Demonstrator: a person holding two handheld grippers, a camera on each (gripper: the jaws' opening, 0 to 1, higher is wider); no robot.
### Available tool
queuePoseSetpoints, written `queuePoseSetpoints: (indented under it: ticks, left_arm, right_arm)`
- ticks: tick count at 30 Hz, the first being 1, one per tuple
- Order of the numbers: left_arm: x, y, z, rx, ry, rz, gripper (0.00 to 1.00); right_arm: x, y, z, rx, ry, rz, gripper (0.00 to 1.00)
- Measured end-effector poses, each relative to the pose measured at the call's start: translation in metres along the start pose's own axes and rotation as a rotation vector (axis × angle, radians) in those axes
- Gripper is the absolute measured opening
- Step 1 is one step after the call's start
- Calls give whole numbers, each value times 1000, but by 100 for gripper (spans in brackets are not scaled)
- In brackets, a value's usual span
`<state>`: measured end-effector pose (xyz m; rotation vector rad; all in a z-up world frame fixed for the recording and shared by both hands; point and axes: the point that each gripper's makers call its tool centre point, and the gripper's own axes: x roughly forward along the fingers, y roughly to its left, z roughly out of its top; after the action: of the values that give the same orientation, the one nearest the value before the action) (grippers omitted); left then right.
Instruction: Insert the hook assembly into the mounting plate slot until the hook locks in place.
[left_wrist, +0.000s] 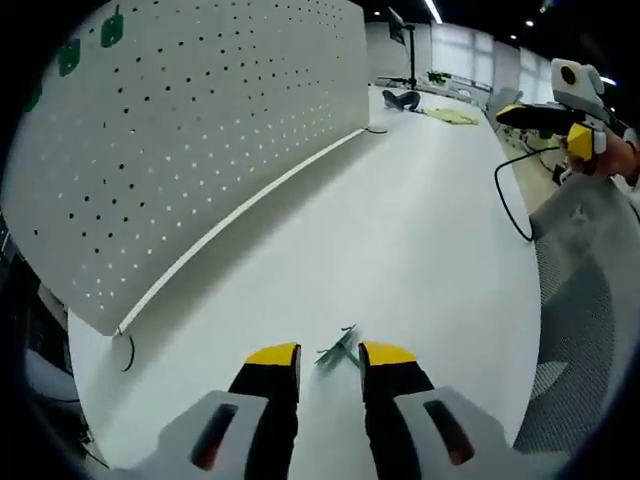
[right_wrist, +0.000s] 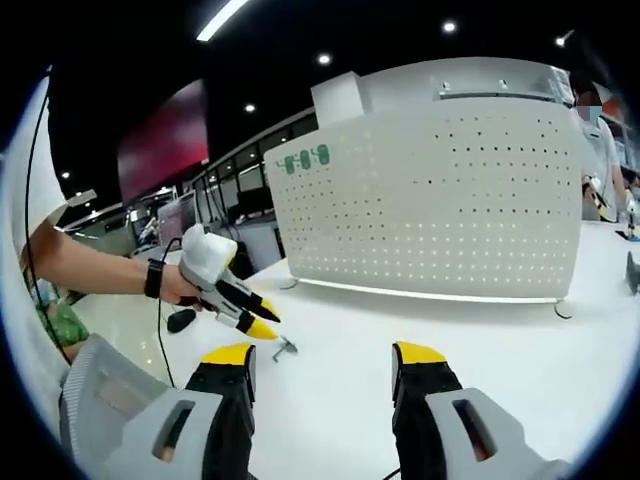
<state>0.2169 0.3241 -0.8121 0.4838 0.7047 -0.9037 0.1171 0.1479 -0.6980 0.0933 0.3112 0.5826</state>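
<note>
While the left gripper (left_wrist: 330, 357) stands released over the hook (left_wrist: 338, 349) on the worktop (left_wrist: 420, 230), the right gripper (right_wrist: 322, 356) gapes empty.

Table (left_wrist: 400, 240): carries everything noted here.
Pegboard panel (left_wrist: 190, 130): upright on the table, along its left side in the left gripper view; behind the hook in the right gripper view.
Hook assembly (left_wrist: 338, 350): flat on the table, just ahead of the left gripper (left_wrist: 330, 362) (between the jaw tips).
Right gripper (right_wrist: 323, 362): above the table, well apart from the hook.
</note>
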Motion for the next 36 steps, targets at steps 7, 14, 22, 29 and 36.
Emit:
queuePoseSetpoints:
  ticks: [7, 14, 22, 29, 36]
  left_arm:
    - [7, 5, -3, 66, 19, -2, 22]
    - [12, 5, -15, 165, 84, -14, 21]
    - [18, 8, -19, 291, 123, -18, 15]
    - [22, 6, -18, 323, 124, -41, 14]
    - [27, -2, -17, 393, 135, -63, 13]
  right_arm:
    - [-3, -4, -1, 9, -2, -21, 55]
    - [-4, -6, -6, 19, 8, -38, 55]
    - [-4, -5, -7, 21, 14, -40, 55]
    - [-5, -6, -8, 27, 18, -46, 54]
    - [-4, -5, -8, 33, 19, -41, 54]
